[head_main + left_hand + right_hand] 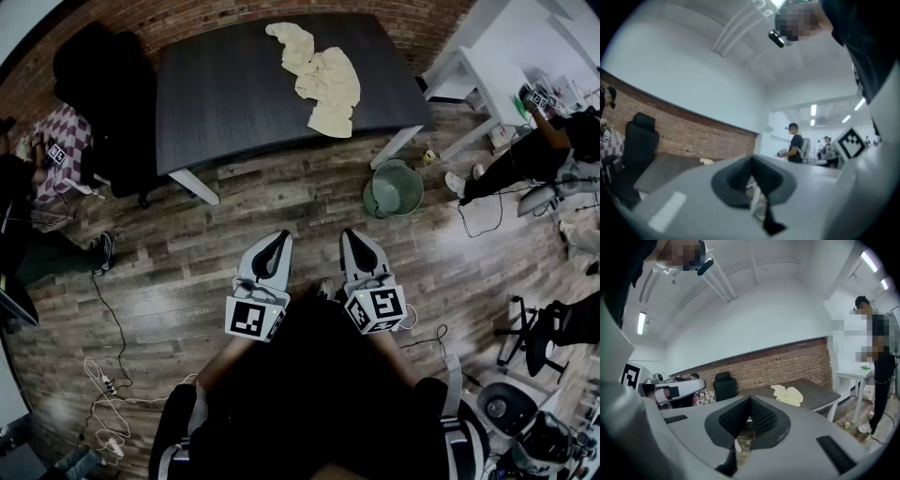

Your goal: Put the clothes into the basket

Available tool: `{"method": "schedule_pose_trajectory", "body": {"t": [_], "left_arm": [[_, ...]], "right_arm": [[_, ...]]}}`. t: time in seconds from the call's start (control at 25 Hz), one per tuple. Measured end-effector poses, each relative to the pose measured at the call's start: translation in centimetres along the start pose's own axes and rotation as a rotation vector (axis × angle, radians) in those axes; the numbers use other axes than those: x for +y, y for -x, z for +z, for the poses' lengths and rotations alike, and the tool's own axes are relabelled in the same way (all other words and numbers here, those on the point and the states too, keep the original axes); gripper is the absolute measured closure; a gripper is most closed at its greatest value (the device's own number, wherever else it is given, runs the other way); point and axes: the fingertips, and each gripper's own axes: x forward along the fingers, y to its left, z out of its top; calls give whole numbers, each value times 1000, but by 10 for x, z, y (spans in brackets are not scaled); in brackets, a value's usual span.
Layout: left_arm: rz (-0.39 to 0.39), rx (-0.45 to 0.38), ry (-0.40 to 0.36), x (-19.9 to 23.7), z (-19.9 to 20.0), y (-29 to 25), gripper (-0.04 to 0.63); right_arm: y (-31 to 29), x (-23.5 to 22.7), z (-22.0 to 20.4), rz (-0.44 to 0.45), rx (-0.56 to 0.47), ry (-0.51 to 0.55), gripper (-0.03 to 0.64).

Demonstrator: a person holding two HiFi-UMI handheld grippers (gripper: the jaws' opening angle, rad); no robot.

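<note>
While my left gripper point(279, 236) and right gripper point(351, 234) sit clenched on nothing at lower centre, the pale clothes point(323, 80) lie heaped on the worktop point(225, 94) at upper centre; I judge them light and limp, best pinched at a raised fold.

In its own view the left tool point(751, 164) hides all but a scrap of the clothes point(707, 161), and the object point(430, 157) beside the basket point(397, 190) is too small to identify.
</note>
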Motion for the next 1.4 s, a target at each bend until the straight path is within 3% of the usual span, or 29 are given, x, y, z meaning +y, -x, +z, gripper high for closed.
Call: {"method": "schedule_pose_trajectory", "body": {"t": [0.88, 1.4], "left_arm": [[2, 6, -22, -27, -8, -21, 592], [84, 21, -42, -79, -9, -51, 592]], "right_arm": [[15, -28, 6, 18, -30, -11, 611], [36, -80, -1, 107, 5, -44, 611]]}}
